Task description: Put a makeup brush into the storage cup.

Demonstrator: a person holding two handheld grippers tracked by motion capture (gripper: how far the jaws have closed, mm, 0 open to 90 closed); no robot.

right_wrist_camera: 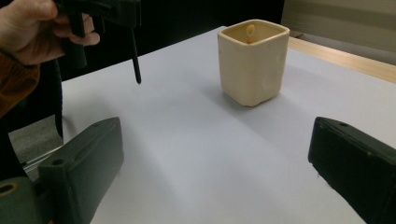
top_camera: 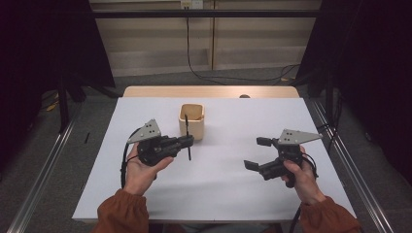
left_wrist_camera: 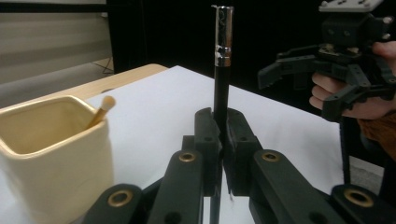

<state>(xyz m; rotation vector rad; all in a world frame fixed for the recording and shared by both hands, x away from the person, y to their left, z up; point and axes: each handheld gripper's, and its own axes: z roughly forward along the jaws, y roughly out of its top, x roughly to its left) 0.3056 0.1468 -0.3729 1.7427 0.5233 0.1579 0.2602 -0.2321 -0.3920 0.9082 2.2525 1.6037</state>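
My left gripper is shut on a thin black stick with a silver band, holding it upright just in front of a cream square cup. In the left gripper view the stick rises from between the closed jaws, with the cup at lower left. A wooden-tipped stick leans inside the cup. My right gripper is held open above the table's right half, with nothing between its jaws. In the right gripper view the cup stands ahead and the black stick hangs at upper left.
The white table top has a wooden strip along its far edge. Metal rails run along both sides of the table. Cables lie on the floor behind it, before a pale wall.
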